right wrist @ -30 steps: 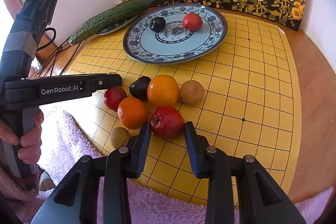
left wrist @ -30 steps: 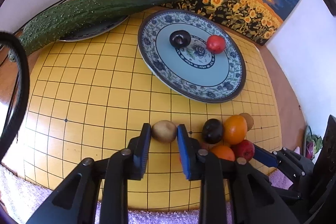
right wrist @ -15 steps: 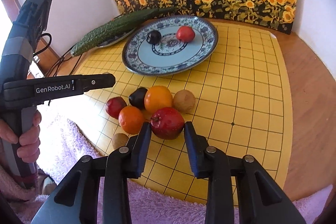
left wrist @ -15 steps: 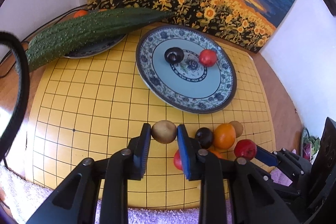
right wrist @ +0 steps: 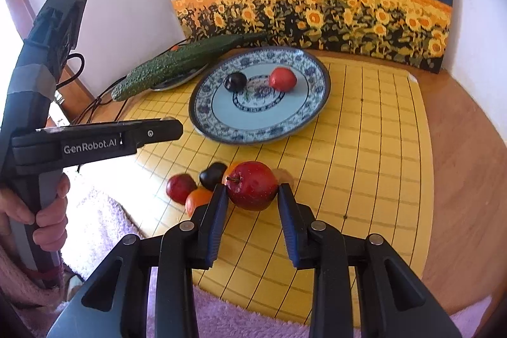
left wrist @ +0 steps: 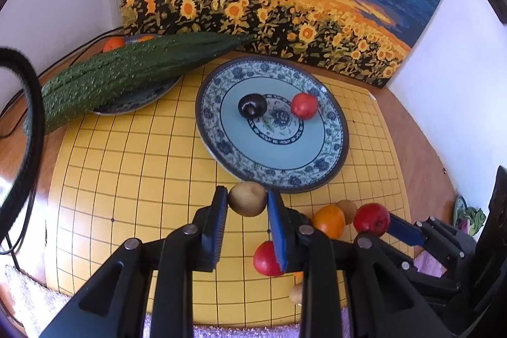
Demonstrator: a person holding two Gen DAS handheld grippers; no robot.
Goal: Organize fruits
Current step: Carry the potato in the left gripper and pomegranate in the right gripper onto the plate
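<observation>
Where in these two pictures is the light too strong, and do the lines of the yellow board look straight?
Right wrist view: the towel at the left is washed out to white by glare. Left wrist view: a bright patch at the left edge, and the cable close to the lens is blurred. Both views: the board lines curve from the fisheye lens.

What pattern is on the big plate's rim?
Blue floral scrollwork on white, around the plate; clearest in the left wrist view.

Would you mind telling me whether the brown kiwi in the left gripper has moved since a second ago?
Yes. The kiwi, clamped in the left gripper, has come up off the yellow board; it now overlaps the near rim of the blue plate.
</observation>
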